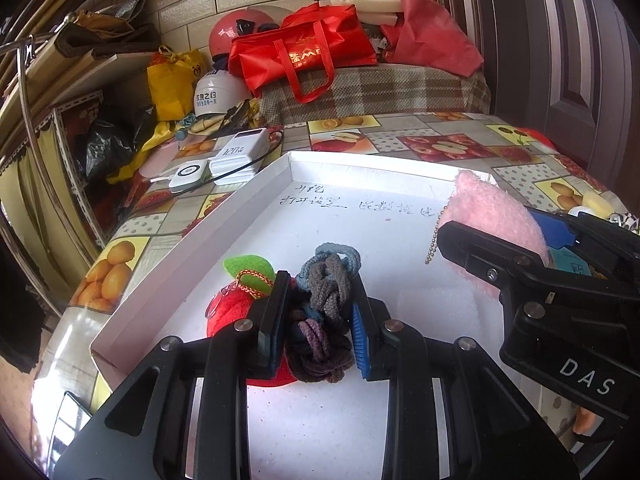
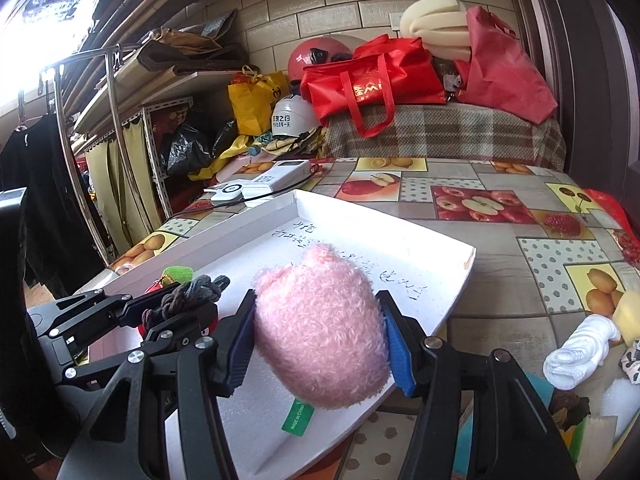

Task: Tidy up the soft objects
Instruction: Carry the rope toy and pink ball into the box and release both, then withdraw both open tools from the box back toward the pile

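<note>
A cluttered room corner backed by a tiled wall

A beige brick-pattern tile wall (image 2: 360,4) is seen behind a table covered with a fruit-print cloth (image 2: 500,208). A plaid-covered surface (image 2: 440,132) is set against the wall, a dark door (image 1: 568,40) is seen at the right, metal shelving (image 2: 132,92) stands at the left, and strong daylight (image 2: 24,40) is admitted from the upper left.

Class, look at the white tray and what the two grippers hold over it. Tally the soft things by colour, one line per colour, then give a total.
Pink: 1, the pink plush, gripped by the right gripper.
Red: 1, the red apple plush, lying in the white tray.
Mixed grey, blue and purple: 1, the hair-tie bundle, gripped by the left gripper.
Total: 3
</note>
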